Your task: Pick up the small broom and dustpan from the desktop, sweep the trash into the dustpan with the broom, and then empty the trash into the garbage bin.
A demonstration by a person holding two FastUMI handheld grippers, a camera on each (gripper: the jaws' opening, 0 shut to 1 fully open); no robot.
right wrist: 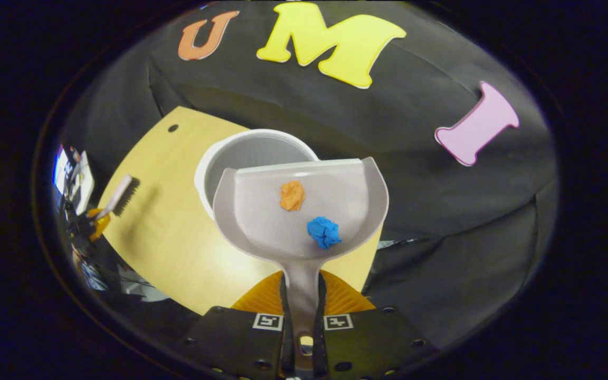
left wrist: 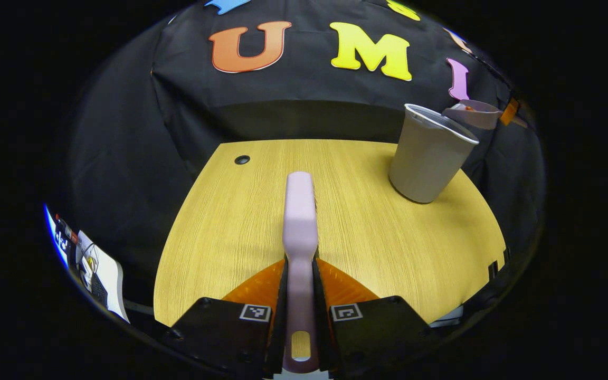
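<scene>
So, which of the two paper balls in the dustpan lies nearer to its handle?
The blue paper ball. It sits low in the dustpan, toward the handle; the orange paper ball lies farther up, toward the garbage bin.

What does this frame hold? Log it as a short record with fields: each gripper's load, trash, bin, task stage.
left gripper: shut on the broom, held above the desktop
right gripper: shut on the dustpan handle
trash: orange wad and blue wad lying in the dustpan
garbage bin: upright on the desktop, open, partly under the dustpan's front edge
stage: sweeping done, trash not yet tipped out
</scene>
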